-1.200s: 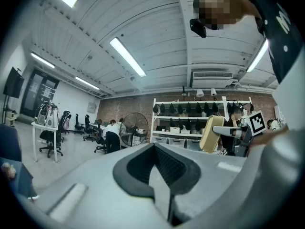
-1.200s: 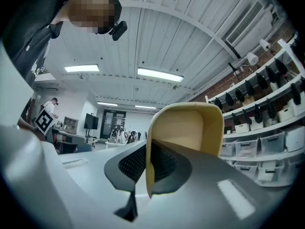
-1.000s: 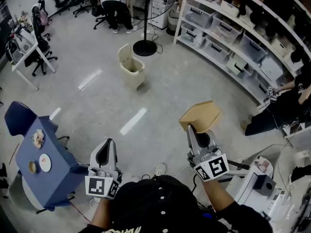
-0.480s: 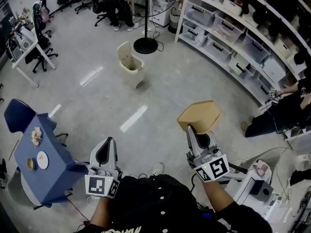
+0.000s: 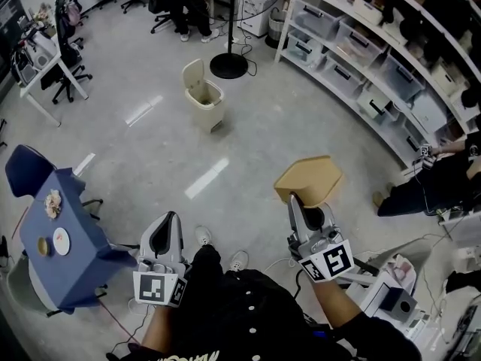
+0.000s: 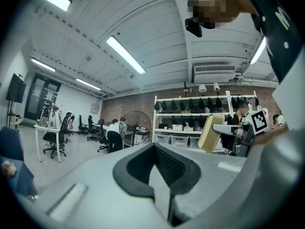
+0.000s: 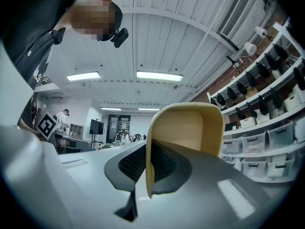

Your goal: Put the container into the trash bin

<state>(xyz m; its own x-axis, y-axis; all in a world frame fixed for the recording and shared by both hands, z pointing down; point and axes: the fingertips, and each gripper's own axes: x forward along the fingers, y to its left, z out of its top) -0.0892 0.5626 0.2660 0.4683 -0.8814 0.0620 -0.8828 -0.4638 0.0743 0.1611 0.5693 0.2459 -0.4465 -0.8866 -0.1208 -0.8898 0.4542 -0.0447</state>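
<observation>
jaws on right gripper (image 5: pixel 294 201) pinch the tan round-cornered container (image 5: pixel 311 179); on left gripper (image 5: pixel 168 219), together.

**A:** What's the left cam getting?

**B:** Left tongs (image 6: pixel 155 149) pressed together, nothing between them. Over at the right, the right tongs (image 6: pixel 224 129) grip a tan container (image 6: pixel 209 133) – tilted, in front of the shelves (image 6: pixel 181 116).

**A:** Anyone around?

**B:** A person (image 6: pixel 114 136) bent over beside a big fan (image 6: pixel 137 126) – office chairs (image 6: pixel 51 141) and a white table (image 6: pixel 47 126) on the left.
</observation>
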